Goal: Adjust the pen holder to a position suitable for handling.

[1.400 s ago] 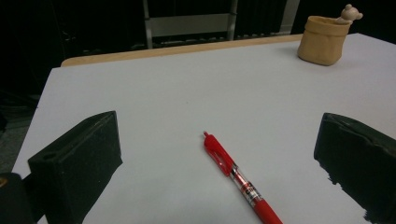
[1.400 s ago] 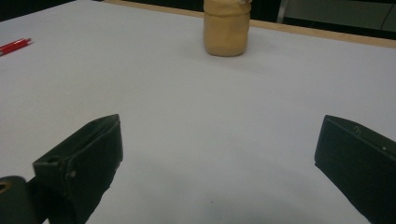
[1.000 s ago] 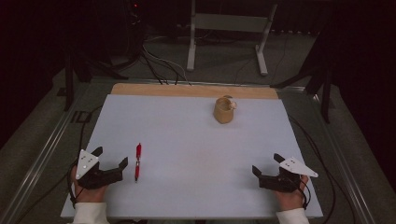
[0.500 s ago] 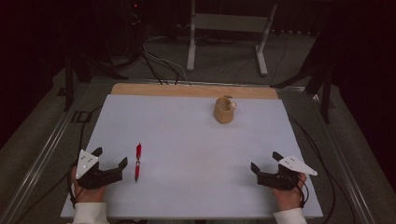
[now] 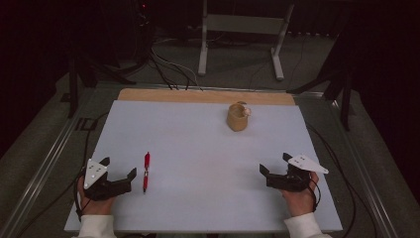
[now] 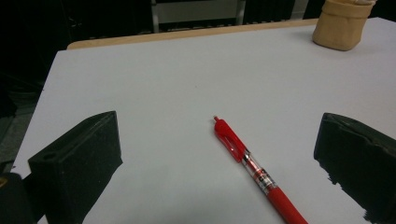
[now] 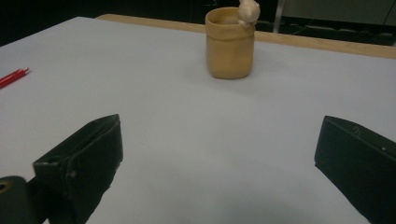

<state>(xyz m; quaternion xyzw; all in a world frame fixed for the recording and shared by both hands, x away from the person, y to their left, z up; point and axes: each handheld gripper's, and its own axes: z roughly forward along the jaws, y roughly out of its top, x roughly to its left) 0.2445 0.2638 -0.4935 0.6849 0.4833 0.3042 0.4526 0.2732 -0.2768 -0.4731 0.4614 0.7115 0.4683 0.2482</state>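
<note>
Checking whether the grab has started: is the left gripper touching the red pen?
Apart. In the left gripper view the red pen lies between the open jaws of the left gripper, bare table on both sides.

Red pen (image 5: pixel 146 171) lies flat on the white surface (image 5: pixel 198 148), near-left area, clip end pointing away from the person. Clear mid-barrel, red grip; nothing touches it.
</note>
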